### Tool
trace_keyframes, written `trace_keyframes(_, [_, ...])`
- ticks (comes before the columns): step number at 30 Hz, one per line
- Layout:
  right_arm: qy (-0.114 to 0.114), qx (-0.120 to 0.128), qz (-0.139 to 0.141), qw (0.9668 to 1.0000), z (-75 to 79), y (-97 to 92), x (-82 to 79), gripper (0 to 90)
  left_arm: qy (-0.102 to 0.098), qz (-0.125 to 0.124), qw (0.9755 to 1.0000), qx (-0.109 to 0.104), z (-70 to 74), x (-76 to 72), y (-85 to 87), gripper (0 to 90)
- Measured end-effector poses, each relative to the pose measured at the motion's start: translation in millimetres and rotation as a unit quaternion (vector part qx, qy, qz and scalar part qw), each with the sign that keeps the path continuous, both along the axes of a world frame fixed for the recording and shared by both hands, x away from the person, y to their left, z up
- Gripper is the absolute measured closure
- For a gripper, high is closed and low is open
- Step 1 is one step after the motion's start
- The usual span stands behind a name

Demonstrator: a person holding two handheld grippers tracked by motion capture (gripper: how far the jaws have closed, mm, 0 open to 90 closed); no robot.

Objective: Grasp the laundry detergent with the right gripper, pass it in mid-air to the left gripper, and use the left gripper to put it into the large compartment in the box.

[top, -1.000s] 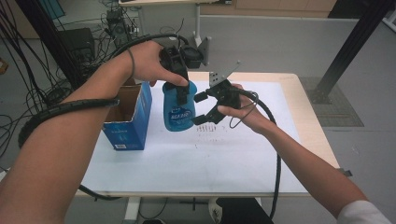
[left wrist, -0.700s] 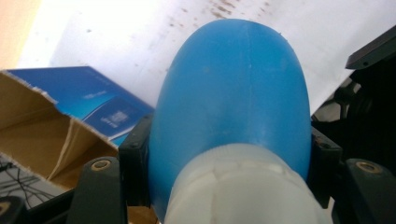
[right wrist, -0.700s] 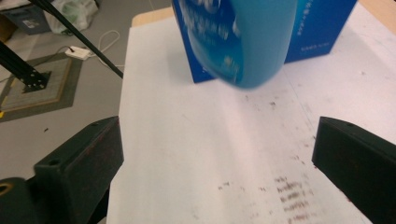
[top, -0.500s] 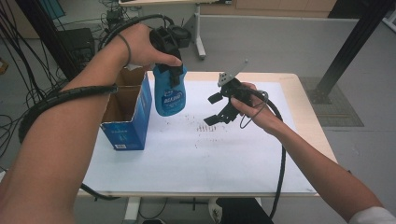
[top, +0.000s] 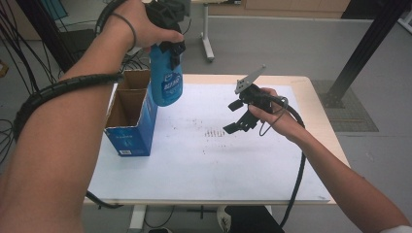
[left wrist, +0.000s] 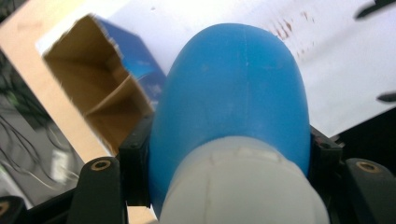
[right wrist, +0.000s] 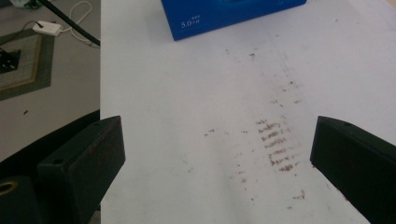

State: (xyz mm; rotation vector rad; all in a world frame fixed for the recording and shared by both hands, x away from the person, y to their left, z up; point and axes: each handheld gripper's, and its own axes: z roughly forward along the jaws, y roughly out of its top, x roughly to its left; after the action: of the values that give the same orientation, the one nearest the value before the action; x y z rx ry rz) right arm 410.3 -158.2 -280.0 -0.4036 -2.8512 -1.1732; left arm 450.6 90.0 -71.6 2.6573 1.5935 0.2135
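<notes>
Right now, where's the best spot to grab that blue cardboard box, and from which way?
Grip the blue cardboard box by one upright side wall near the open top, coming straight down from above. Its flaps stand open and a divider splits the inside, so one jaw can probably slip inside a compartment while the other stays outside. The open right gripper is free for it.

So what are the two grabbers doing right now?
Left gripper: shut on the blue bottle, lifted above the box.
Right gripper: open, holding nothing.
</notes>
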Motion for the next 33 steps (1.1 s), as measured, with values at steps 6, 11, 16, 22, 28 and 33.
trace_keyframes(6, [-0.008,-0.015,-0.008,0.9998,6.1,-10.5,-3.8,3.4,-0.016,0.076,0.9969,-0.004,19.2,9.9,21.5,36.7])
trace_keyframes(11, [-0.015,-0.03,-0.017,0.9993,9.9,-19.6,-5.2,3.5,-0.029,0.146,0.9888,-0.016,34.9,17.1,42.7,36.8])
trace_keyframes(16, [-0.028,-0.046,-0.021,0.9983,14.5,-26.3,-10.5,3.7,-0.039,0.198,0.9791,-0.025,47.1,22.3,60.9,36.8])
trace_keyframes(22, [-0.044,-0.066,-0.02,0.9967,19.3,-30.1,-16.4,4.1,-0.041,0.245,0.9679,-0.034,55.1,26.3,81.9,36.8])
trace_keyframes(28, [-0.048,-0.067,-0.025,0.9963,23.7,-34.8,-17.4,4.2,-0.046,0.28,0.958,-0.04,57.1,26.2,103.1,36.8])
trace_keyframes(33, [-0.046,-0.07,-0.028,0.9961,24.8,-38.0,-16.8,4.2,-0.054,0.296,0.9531,-0.035,53.7,25.3,113.9,36.9])
